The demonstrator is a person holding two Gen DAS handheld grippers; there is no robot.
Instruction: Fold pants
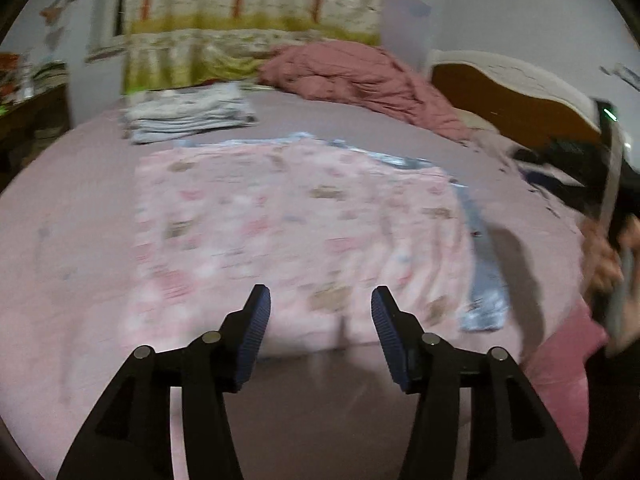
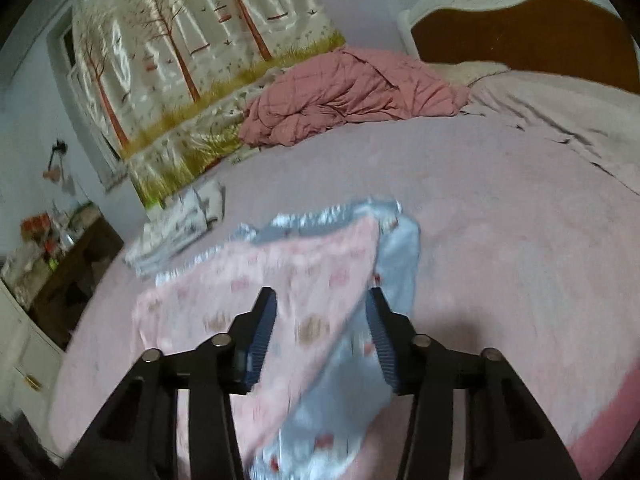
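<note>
Pink patterned pants (image 1: 288, 220) lie flat on the pink bed sheet (image 1: 80, 216), with a blue-grey garment (image 1: 484, 264) showing under their far and right edges. My left gripper (image 1: 320, 304) is open and empty, hovering over the pants' near edge. In the right wrist view the pink pants (image 2: 288, 292) and the blue-grey cloth (image 2: 396, 264) lie below my right gripper (image 2: 320, 304), which is open with cloth between and under its fingers, not pinched. The right gripper and the hand holding it also show at the right edge of the left wrist view (image 1: 612, 240).
A stack of folded clothes (image 1: 188, 116) sits at the far left of the bed. A crumpled rose quilt (image 1: 360, 76) lies by the wooden headboard (image 2: 520, 28). A tree-print curtain (image 2: 192, 56) hangs behind. A cluttered dresser (image 2: 60, 256) stands left of the bed.
</note>
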